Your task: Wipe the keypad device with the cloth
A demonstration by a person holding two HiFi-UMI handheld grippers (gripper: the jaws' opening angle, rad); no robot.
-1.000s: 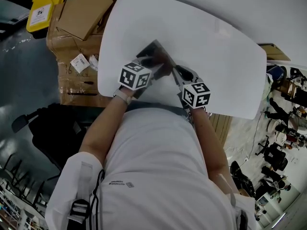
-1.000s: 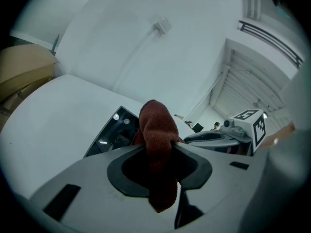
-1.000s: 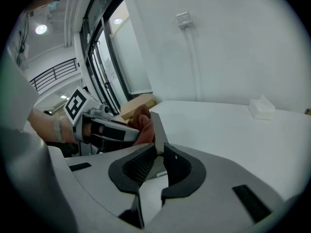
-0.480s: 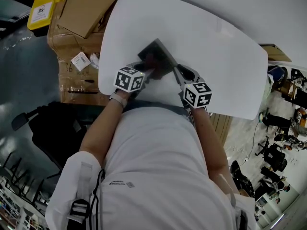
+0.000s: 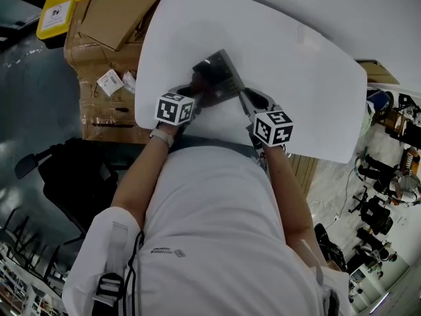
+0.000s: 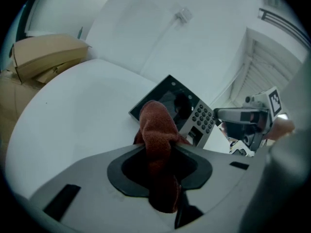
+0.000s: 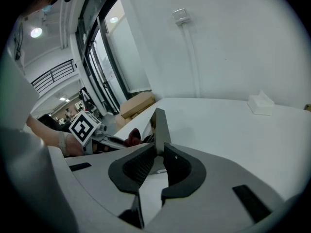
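The keypad device (image 5: 220, 76), a dark slab with a screen and number keys (image 6: 203, 118), lies tilted on the white table (image 5: 296, 64). My left gripper (image 6: 158, 152) is shut on a rust-red cloth (image 6: 156, 130), whose bunched end rests against the device's near left part. In the head view the left gripper (image 5: 196, 94) sits at the device's left side. My right gripper (image 7: 159, 152) is shut on the device's right edge (image 7: 159, 125) and holds it raised. The cloth (image 7: 131, 139) shows just beyond that edge.
Cardboard boxes (image 5: 117, 15) and a yellow bin (image 5: 60, 10) stand beyond the table's left edge. A black chair (image 5: 66, 170) is at my left. A small white box (image 7: 262, 103) sits far out on the table. A wall runs behind the table.
My left gripper with the cloth has slid a little left and toward me along the device. The right gripper has stayed where it was on the device's edge.
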